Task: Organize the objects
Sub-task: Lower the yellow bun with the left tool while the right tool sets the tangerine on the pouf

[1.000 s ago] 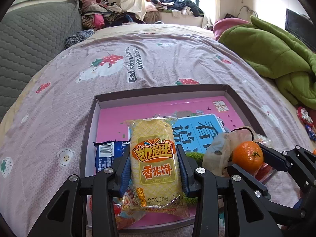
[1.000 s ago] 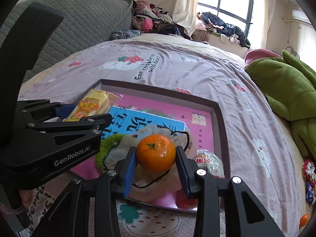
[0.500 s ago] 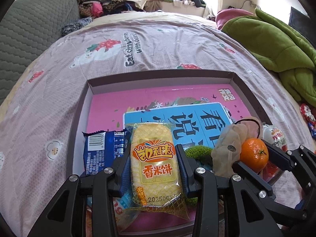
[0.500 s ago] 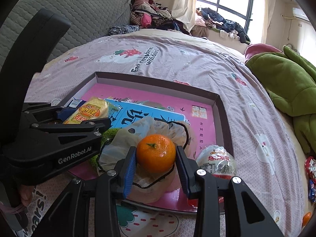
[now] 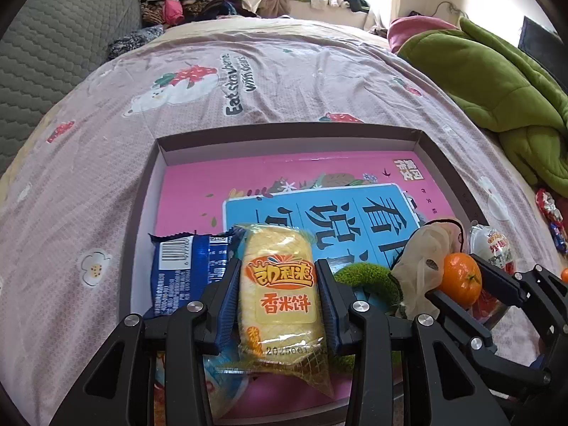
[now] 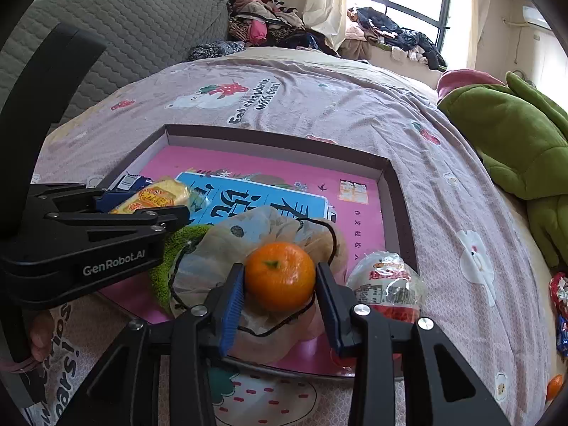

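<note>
Pink strawberry-and-bear bedding (image 5: 284,81) covers the bed, and a shallow dark-rimmed box tray (image 5: 284,128) lies on it with a pink and blue book (image 5: 330,191) flat on its floor.

Over the near left part of the tray, the left gripper (image 5: 278,294) has its jaws closed on a yellow rice cracker packet (image 5: 278,284), the blue pads pressing its long sides, the packet pointing away from the camera. Just left of it a blue snack wrapper (image 5: 184,269) lies in the tray, barcode side up. To the right of the packet sits a fuzzy green item (image 5: 369,278).

Further right, the right gripper (image 6: 280,296) clamps a mandarin orange (image 6: 280,280) between its jaws, stem facing up. It hangs over a translucent beige drawstring pouch (image 6: 227,248) lying near the tray's front edge, beside the green item. Just right of the orange, a clear-wrapped snack with red print (image 6: 387,284) rests at the tray's near right corner.

Outward on the bedding, a green quilt (image 6: 514,142) is bunched at the right, small wrapped candies (image 6: 559,294) lie below it, and another small orange (image 6: 554,386) sits near the bed's edge. A grey quilted headboard (image 6: 124,35) stands at the left, with heaped clothes (image 6: 269,25) beyond, by the window.
</note>
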A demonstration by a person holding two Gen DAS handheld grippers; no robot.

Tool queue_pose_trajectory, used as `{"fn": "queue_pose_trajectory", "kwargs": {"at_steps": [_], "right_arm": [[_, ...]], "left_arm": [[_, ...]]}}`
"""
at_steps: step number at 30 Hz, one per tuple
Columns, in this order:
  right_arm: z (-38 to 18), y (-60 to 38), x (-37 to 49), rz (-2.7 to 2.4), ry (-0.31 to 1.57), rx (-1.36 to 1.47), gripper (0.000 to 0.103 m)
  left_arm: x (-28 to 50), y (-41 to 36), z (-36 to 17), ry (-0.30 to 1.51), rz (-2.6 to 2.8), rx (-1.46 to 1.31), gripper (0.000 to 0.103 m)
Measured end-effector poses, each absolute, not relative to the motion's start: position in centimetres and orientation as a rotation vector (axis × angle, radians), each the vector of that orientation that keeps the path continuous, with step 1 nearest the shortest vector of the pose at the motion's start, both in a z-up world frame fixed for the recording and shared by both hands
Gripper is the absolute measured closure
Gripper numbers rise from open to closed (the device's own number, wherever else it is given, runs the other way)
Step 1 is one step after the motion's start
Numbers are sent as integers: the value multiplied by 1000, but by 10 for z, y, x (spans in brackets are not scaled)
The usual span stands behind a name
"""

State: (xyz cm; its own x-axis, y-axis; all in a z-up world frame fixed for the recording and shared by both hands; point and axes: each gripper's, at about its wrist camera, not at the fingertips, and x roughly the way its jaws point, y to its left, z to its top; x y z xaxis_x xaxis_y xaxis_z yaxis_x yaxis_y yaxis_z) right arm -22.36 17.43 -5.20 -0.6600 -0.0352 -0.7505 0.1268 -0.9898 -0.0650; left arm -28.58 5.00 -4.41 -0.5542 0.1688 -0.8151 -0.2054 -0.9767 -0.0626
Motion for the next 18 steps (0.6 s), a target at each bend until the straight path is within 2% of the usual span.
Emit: {"fn": "queue_pose_trajectory", "kwargs": {"at_steps": [18], "right_arm": [[-37, 178, -220, -2799, 174, 1248, 58]], "left_arm": [[-274, 47, -26, 38, 2633, -1331, 56]]}}
